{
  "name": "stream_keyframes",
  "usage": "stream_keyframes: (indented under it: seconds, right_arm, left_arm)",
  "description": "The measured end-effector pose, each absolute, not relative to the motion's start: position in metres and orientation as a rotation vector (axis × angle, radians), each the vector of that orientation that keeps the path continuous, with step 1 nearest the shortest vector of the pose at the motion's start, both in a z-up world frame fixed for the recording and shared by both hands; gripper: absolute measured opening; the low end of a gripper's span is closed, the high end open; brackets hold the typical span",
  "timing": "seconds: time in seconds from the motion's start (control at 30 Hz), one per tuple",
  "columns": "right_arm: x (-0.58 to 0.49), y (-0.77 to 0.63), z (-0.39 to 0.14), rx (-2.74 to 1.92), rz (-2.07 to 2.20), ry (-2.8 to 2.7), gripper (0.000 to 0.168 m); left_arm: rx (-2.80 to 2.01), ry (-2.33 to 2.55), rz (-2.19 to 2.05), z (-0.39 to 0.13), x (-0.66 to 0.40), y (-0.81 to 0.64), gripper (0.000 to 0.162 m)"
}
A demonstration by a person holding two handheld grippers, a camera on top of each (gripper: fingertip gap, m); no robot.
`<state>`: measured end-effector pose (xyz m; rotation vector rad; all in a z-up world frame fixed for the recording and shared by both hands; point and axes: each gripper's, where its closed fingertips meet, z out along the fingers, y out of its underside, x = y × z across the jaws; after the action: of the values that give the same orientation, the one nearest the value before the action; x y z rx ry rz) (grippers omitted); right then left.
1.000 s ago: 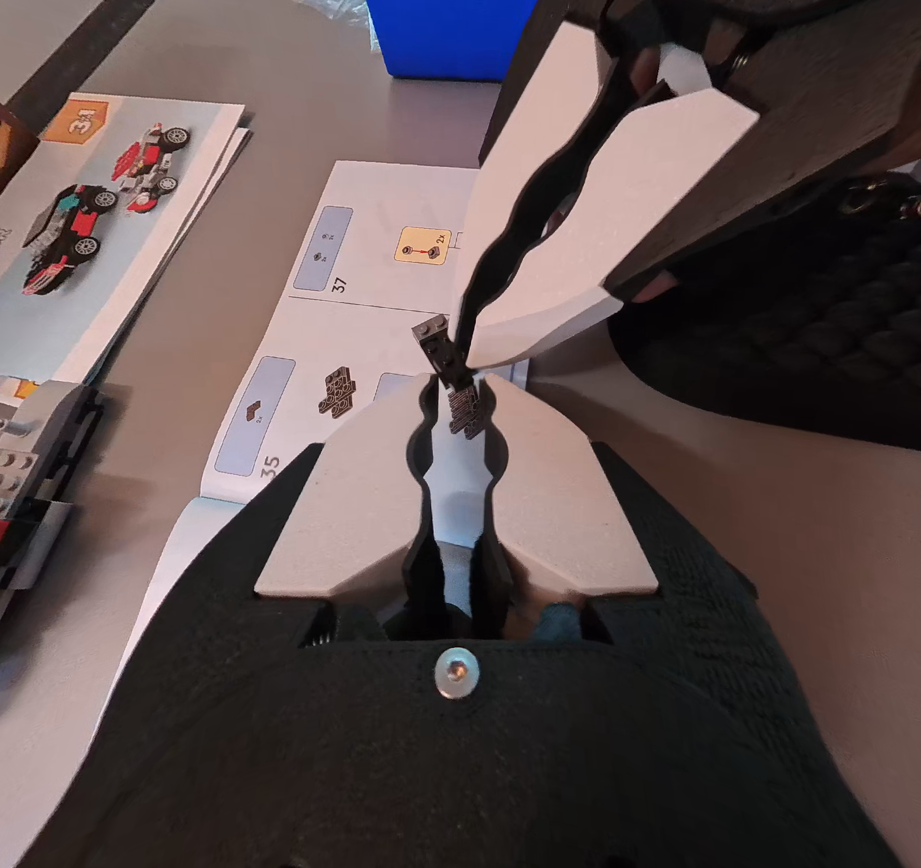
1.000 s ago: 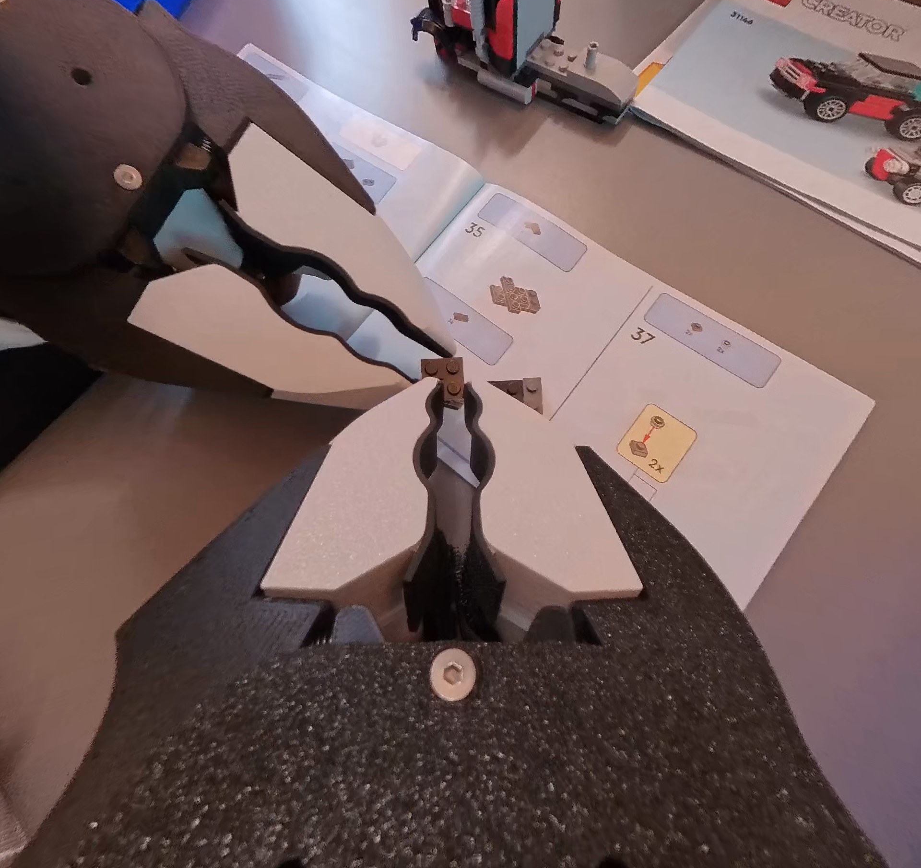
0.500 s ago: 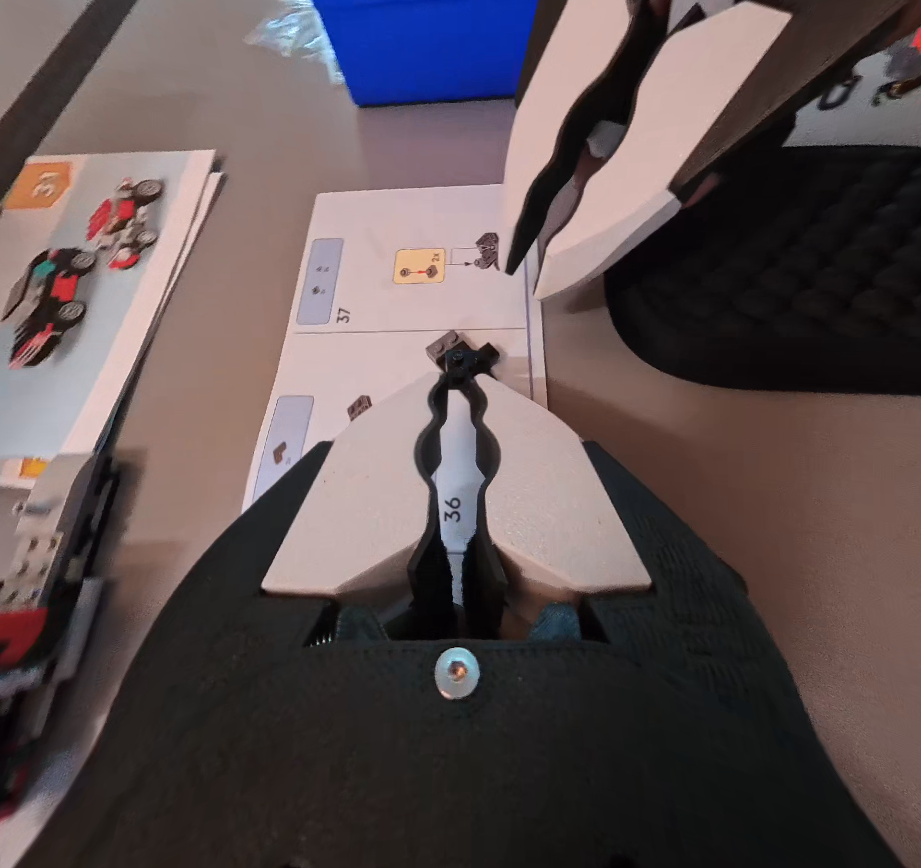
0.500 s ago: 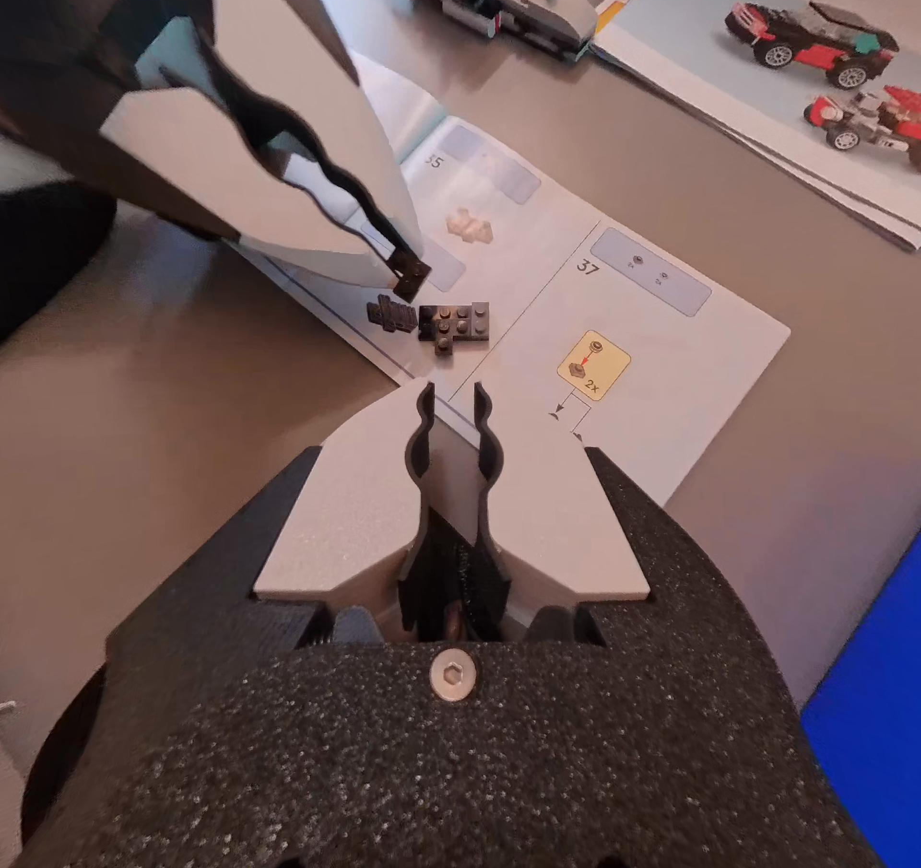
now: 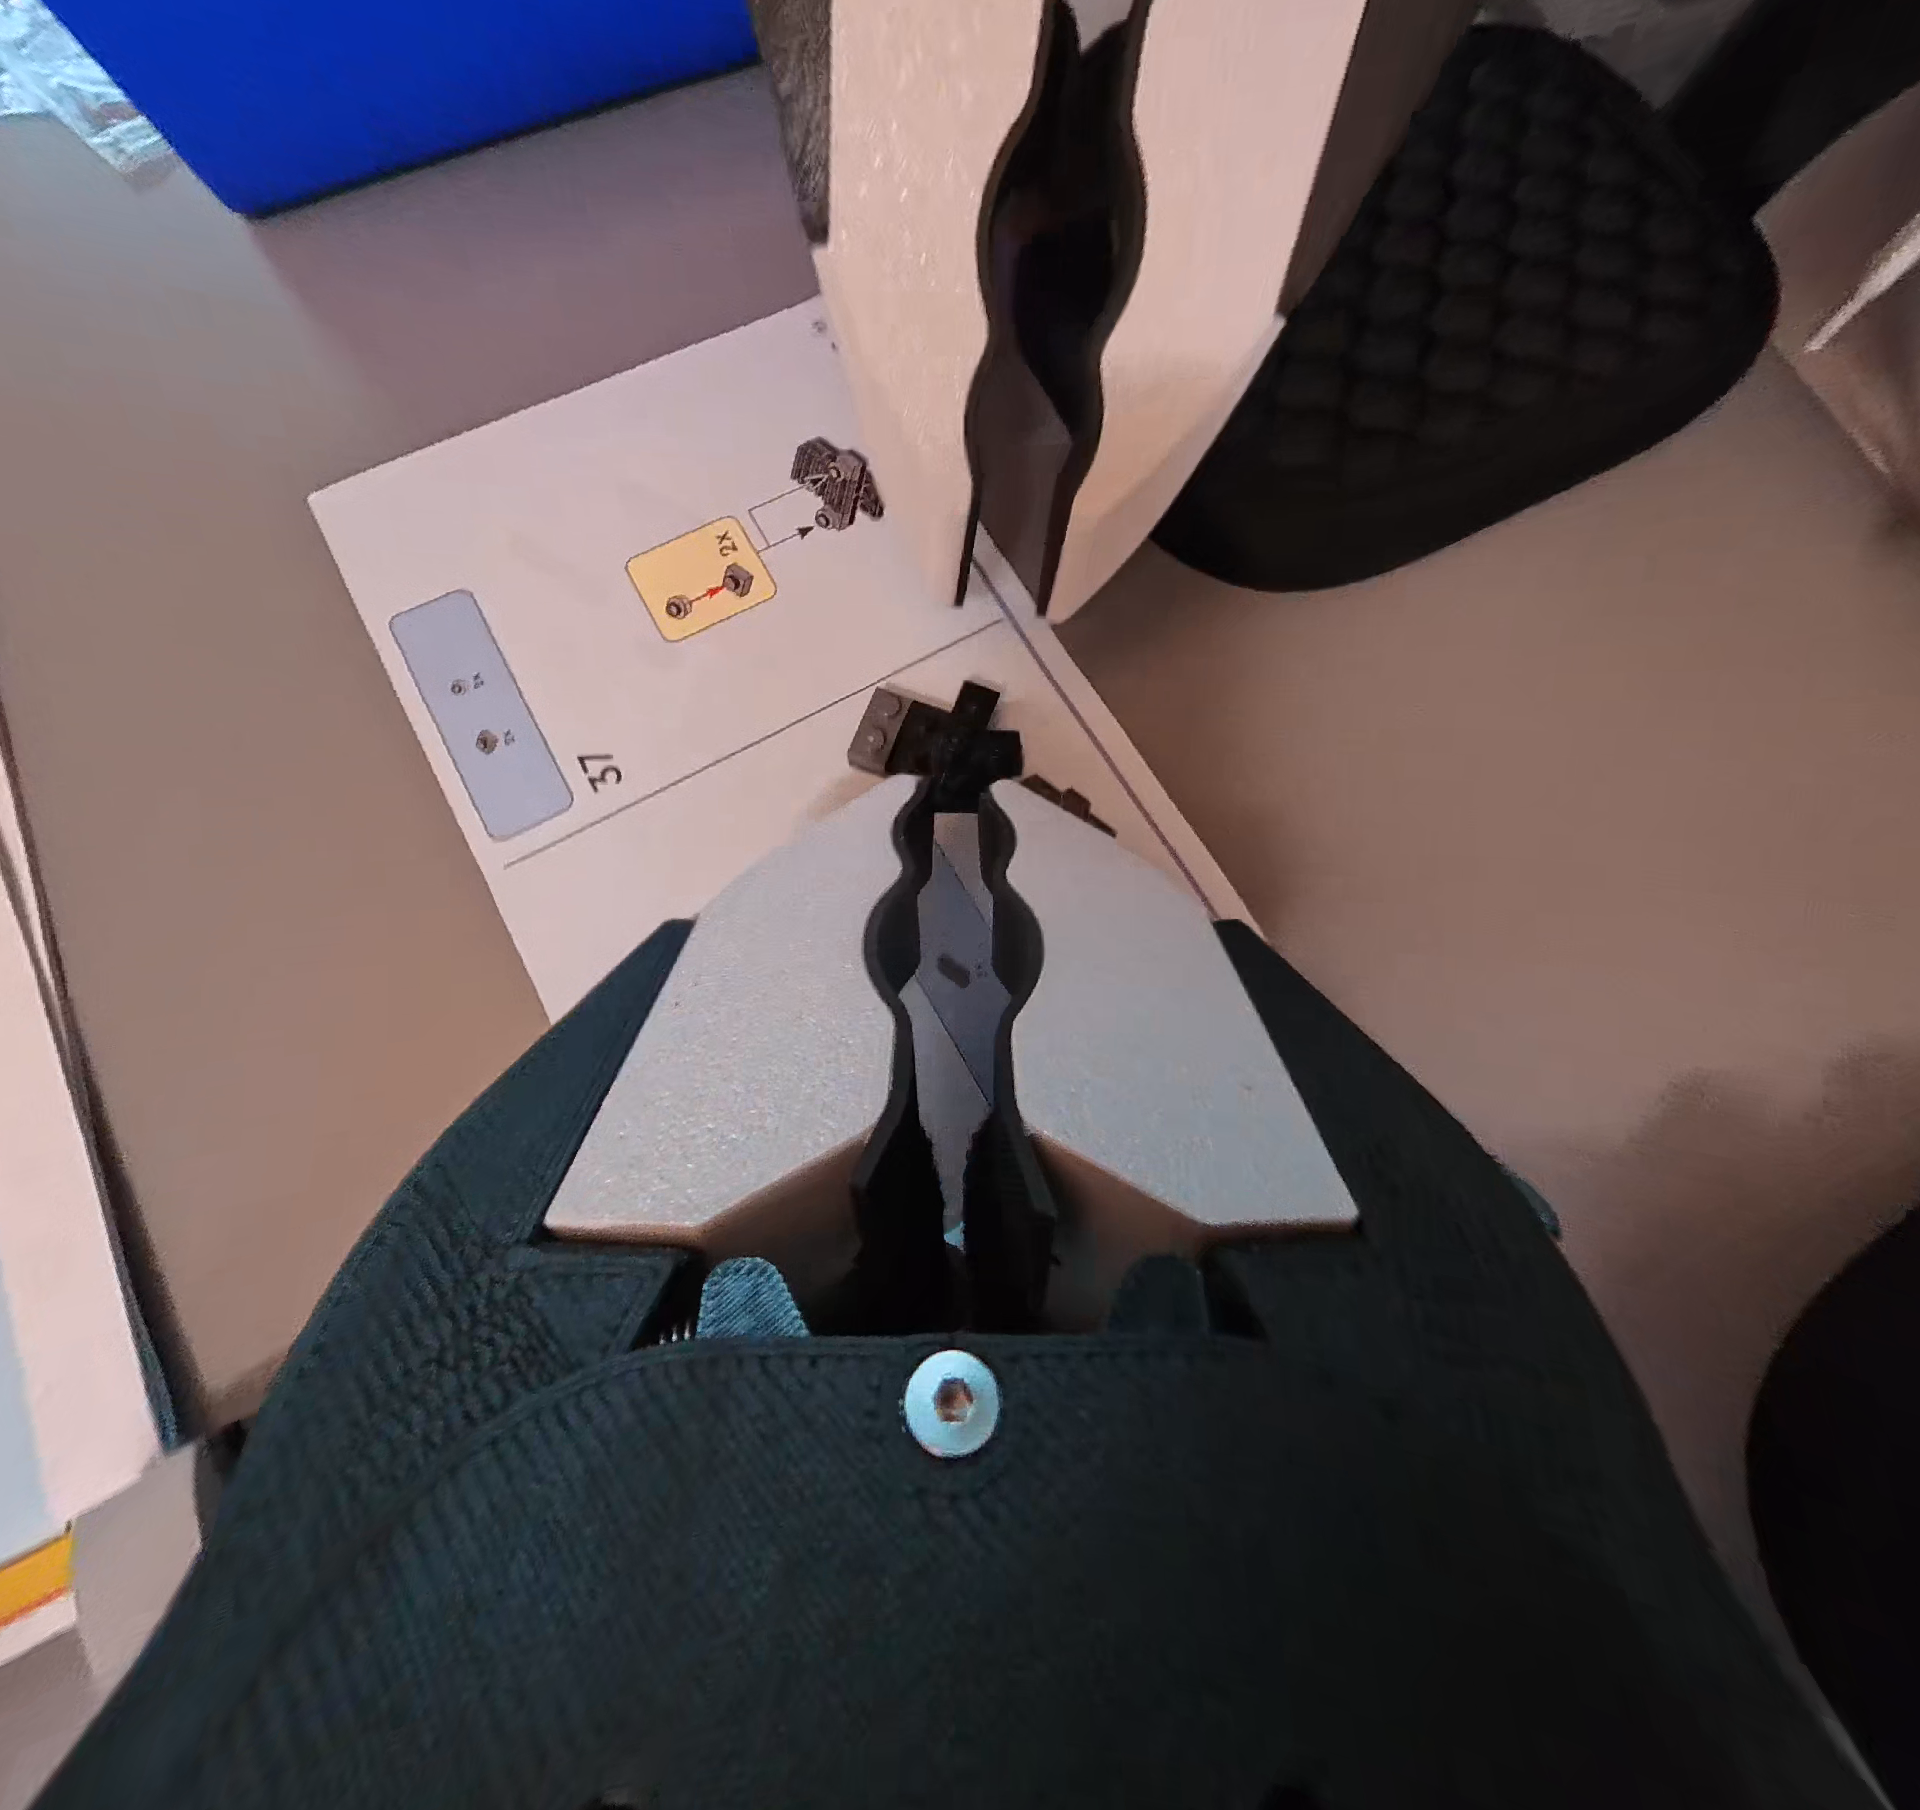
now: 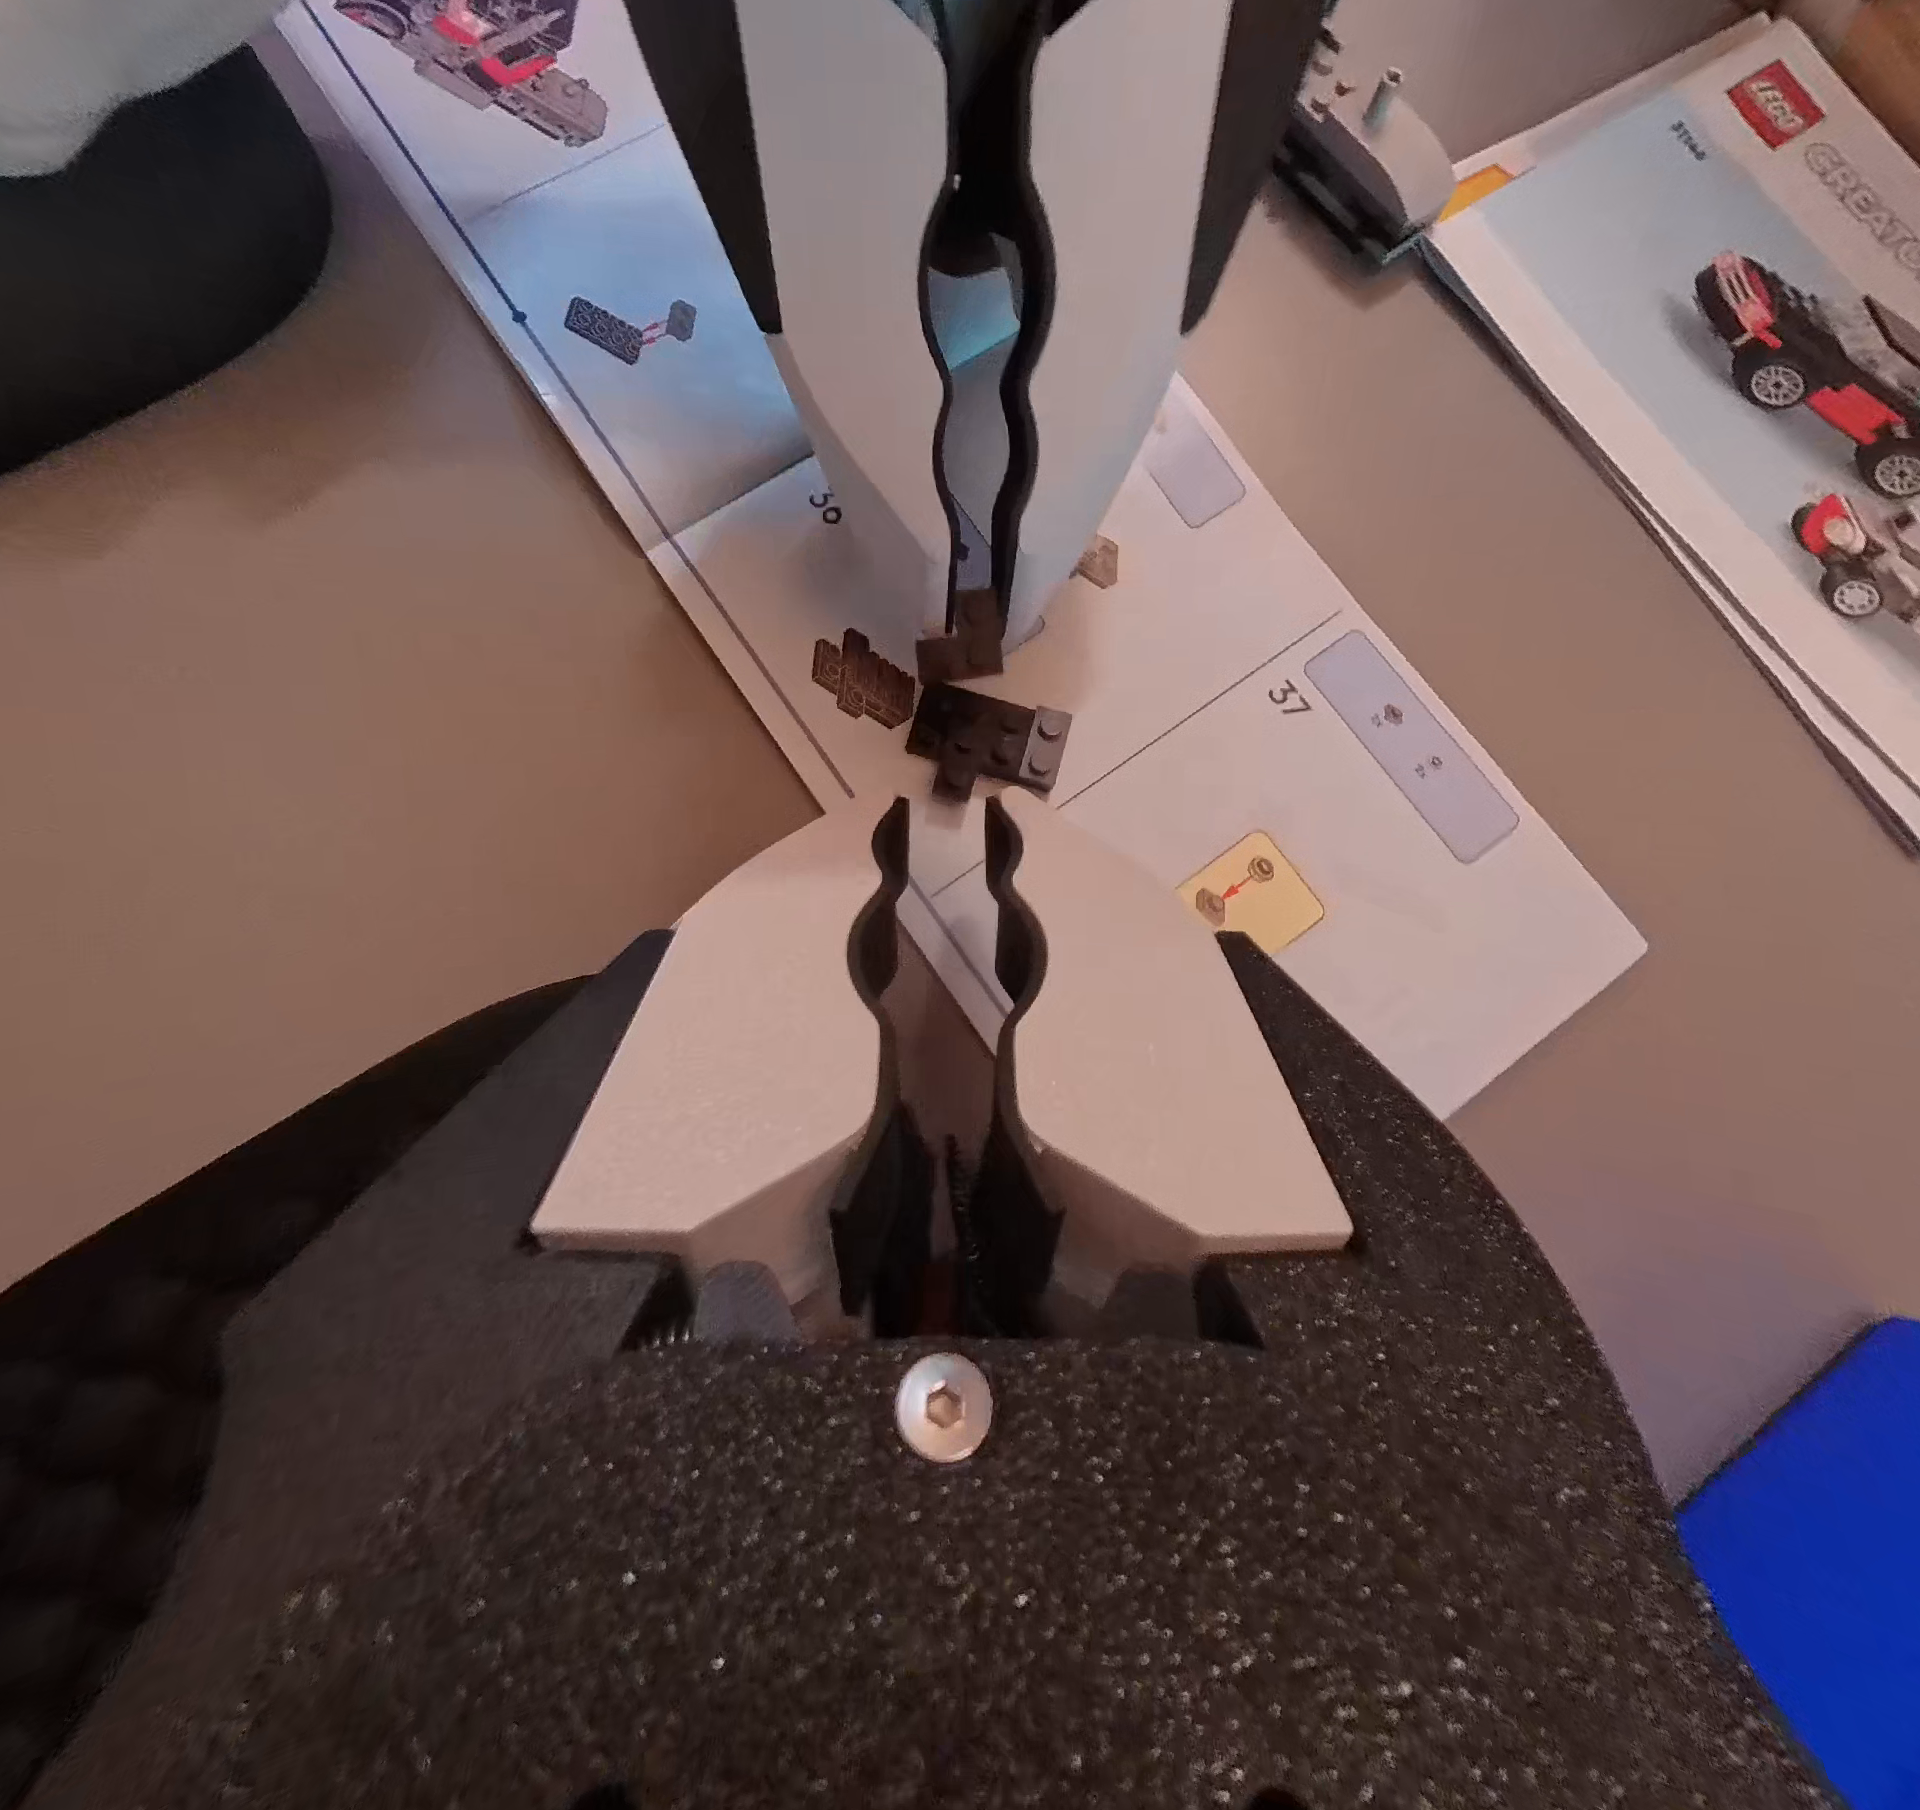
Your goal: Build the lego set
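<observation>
Pinching a small dark plate (image 6: 961, 657) in the nearly closed left gripper (image 6: 971, 617), just over the plate assembly (image 6: 987, 737) lying on the open booklet (image 6: 1351, 929) beside its fold, with the right gripper (image 6: 945, 810) slightly parted and empty at the booklet's near side. Best to square the studs, press straight down, brace the assembly. Free table (image 6: 312, 721) beyond the booklet's edges; blue bin (image 6: 1818, 1552) well off it.

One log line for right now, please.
left gripper: shut on small dark plate | right gripper: open, empty | plate assembly: lying on open booklet
</observation>
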<state>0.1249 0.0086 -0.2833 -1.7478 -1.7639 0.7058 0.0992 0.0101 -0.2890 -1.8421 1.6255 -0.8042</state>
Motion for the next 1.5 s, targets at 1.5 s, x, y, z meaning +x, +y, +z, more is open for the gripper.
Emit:
stream_keyframes:
  seconds: [1.5]
  right_arm:
    - [0.117, 0.018, -0.295, -1.716, 0.745, -1.848, 0.031]
  left_arm:
    - [-1.85, 1.868, -0.725, -0.305, 0.099, 0.02, 0.012]
